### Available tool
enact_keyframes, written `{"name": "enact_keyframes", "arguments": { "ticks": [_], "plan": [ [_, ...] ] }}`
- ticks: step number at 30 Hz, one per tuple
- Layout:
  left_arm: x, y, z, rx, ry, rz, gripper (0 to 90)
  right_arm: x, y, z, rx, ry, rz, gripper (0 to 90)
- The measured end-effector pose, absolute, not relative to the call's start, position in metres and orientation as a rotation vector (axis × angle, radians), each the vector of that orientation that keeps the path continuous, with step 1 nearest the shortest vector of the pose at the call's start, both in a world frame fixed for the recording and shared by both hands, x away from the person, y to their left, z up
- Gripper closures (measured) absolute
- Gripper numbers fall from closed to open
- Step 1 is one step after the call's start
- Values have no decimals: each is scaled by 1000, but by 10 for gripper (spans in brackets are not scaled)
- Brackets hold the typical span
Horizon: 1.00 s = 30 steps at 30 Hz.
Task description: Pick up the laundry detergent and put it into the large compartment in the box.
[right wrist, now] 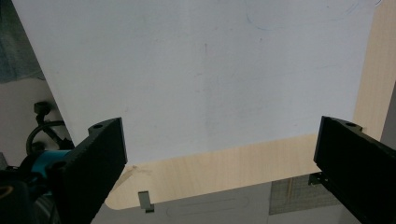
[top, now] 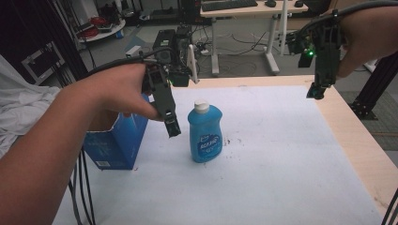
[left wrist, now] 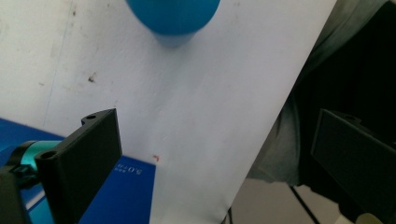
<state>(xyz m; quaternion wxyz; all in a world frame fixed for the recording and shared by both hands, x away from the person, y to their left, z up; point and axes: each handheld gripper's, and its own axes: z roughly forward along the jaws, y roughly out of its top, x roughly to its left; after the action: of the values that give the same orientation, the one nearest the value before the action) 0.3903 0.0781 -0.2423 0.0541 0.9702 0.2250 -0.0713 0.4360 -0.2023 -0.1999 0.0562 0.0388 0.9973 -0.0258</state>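
Blue bottle [top: 205, 133] stands upright at frame centre on the worktop [top: 263, 154]; likely rigid, smooth, slippery plastic, so grip mid-body. Left tool [top: 172, 127] beside it and right tool [top: 315, 91], upper right, both gape empty.

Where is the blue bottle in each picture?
High view: the bottle stands upright mid-table on the white sheet, just right of the left gripper.
Left gripper view: its blue body shows at the top edge, above the open jaws.
Right gripper view: not in it.
Shared landmark: the white sheet.
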Motion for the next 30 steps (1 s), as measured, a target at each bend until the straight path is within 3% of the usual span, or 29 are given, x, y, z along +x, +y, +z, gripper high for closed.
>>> {"name": "enact_keyframes", "arguments": {
  "ticks": [10,30],
  "plan": [
    [399,64,-242,2864,831,-164,17,438,-204,-202,115,3027,-95,15],
    [414,33,-261,2904,816,-142,17,439,-207,-201,143,3031,-94,15]
  ]
}}
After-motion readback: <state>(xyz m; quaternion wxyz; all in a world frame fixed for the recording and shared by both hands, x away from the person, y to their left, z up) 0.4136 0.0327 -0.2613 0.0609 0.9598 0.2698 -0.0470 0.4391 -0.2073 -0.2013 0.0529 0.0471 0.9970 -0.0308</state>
